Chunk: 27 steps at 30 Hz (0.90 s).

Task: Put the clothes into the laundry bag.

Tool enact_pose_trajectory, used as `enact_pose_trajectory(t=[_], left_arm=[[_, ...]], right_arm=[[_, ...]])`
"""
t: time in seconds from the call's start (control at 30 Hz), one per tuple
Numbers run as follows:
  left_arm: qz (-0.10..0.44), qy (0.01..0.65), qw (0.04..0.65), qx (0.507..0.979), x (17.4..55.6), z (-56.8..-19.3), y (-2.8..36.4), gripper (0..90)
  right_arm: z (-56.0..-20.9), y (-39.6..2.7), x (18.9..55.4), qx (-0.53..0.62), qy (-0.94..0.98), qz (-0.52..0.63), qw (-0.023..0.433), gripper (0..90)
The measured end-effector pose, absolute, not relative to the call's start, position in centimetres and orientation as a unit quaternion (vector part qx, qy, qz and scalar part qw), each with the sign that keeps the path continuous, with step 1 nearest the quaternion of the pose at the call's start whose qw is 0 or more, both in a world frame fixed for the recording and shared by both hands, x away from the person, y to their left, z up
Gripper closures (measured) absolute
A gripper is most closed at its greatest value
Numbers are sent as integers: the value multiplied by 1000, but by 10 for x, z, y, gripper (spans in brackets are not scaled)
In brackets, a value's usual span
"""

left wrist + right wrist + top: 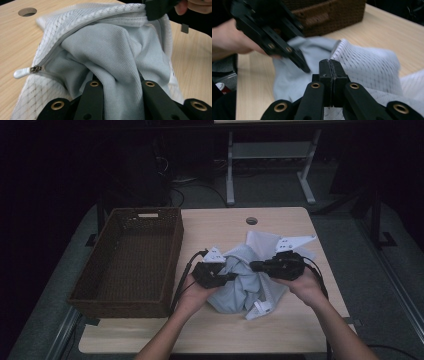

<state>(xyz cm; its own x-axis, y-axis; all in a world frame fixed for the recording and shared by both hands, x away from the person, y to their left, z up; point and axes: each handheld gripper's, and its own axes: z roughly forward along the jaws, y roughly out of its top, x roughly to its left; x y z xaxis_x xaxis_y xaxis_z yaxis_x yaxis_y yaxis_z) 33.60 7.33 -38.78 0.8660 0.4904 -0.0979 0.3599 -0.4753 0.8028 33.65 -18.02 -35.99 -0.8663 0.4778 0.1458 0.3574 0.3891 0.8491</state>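
A white mesh laundry bag (261,243) lies on the wooden table with its zipper open, and a pale grey-blue garment (239,287) bulges out of it. My left gripper (231,276) is shut on a fold of the garment (117,62), which runs down between its jaws (121,83). The zipper pull (21,73) hangs at the bag's opening. My right gripper (254,266) faces the left one and is shut on the rim of the mesh bag (367,67), its pads (331,65) pressed together on the fabric's edge. The left gripper (300,62) hangs just beyond it on the garment (292,75).
A dark brown wicker basket (176,251) stands on the table's left half, close beside the left hand, and shows behind the grippers in the right gripper view (324,15). A round cable hole (251,220) is near the table's far edge. Bare tabletop (300,325) lies toward the front.
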Motion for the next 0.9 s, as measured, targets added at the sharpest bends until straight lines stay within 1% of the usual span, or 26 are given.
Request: enact_pose_trajectory(t=[0.13, 0.33, 0.5, 0.63, 0.73, 0.8, 0.83, 0.9], left_arm=[[77, 248, 448, 856, 335, -390, 62, 790], [69, 235, 439, 864, 334, -403, 42, 786], [69, 238, 426, 870, 337, -418, 39, 773], [63, 248, 427, 868, 339, -422, 42, 773], [57, 255, 424, 867, 341, -426, 43, 774], [53, 258, 424, 867, 342, -428, 43, 775], [52, 260, 422, 867, 343, -429, 43, 775], [50, 262, 422, 866, 344, -430, 43, 776]], right_arm=[[-351, -170, 331, 238, 826, 507, 62, 886], [-346, -163, 324, 223, 823, 520, 50, 886], [-355, -164, 327, 230, 832, 502, 61, 886], [-365, -167, 331, 239, 840, 482, 70, 882], [-369, -170, 334, 249, 840, 478, 69, 878], [-371, -172, 336, 251, 840, 476, 67, 858], [-372, -174, 336, 253, 839, 476, 68, 825], [-372, -178, 334, 258, 838, 476, 73, 715]])
